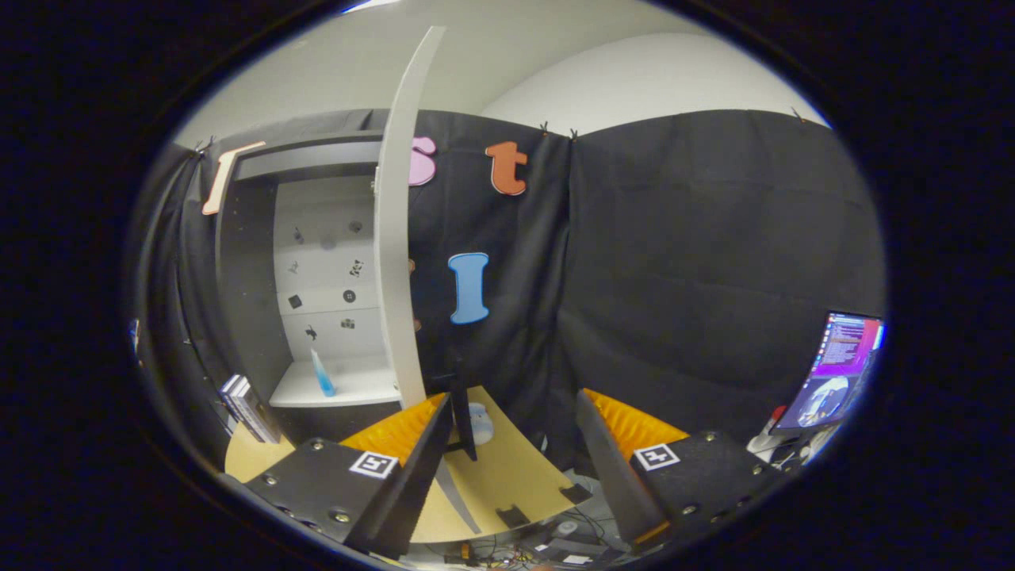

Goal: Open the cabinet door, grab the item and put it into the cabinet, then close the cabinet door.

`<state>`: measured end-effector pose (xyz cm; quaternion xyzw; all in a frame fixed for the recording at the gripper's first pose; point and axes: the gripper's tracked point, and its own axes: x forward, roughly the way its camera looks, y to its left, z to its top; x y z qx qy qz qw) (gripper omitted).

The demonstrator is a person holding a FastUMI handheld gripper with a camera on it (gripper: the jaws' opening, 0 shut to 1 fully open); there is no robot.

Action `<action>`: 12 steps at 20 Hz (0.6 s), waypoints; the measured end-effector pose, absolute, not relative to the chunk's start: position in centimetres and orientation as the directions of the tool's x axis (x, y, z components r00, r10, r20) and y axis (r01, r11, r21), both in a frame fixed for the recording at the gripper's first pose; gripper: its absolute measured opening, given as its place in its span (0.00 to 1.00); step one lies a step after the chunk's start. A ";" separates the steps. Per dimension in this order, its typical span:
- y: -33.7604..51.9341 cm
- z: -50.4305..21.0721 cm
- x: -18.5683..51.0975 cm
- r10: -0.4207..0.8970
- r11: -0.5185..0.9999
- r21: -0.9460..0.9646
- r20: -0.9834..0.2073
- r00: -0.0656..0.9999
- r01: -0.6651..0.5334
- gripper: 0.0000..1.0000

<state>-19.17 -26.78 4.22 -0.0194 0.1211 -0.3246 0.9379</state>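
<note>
The cabinet [246, 262] stands ahead and to the left of my fingers, dark-sided with a pale back panel. Its white door [395, 238] is swung open and I see it edge-on, just beyond my left finger. A small blue and clear item [323, 377] stands upright on the cabinet's white shelf [349, 388]. My gripper [514, 428] is open, with nothing between its fingers, and sits back from the cabinet over the wooden table [507, 476].
Several flat dark objects [247, 408] lean at the cabinet's lower left. A thin dark stand [464, 420] rises from the table just ahead of my left finger. A lit monitor [836, 369] sits far right. Cables and boxes [555, 547] lie below the table edge.
</note>
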 end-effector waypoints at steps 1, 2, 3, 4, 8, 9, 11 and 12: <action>-27.2 4.0 -19.2 -0.618 0.785 -0.120 -0.217 0.756 0.607 0.93; -27.2 3.9 -19.1 -0.609 0.792 -0.117 -0.226 0.760 0.600 0.90; -27.0 4.0 -19.2 -0.595 0.802 -0.105 -0.226 0.771 0.588 0.90; -26.7 3.9 -18.9 -0.579 0.813 -0.095 -0.234 0.781 0.574 0.90; -25.7 3.7 -18.4 -0.530 0.846 -0.083 -0.245 0.812 0.527 0.89; -25.4 3.6 -18.3 -0.520 0.851 -0.080 -0.251 0.816 0.518 0.90; -24.5 3.5 -18.0 -0.490 0.869 -0.066 -0.256 0.833 0.491 0.90; -23.9 3.4 -17.7 -0.471 0.879 -0.063 -0.259 0.843 0.472 0.90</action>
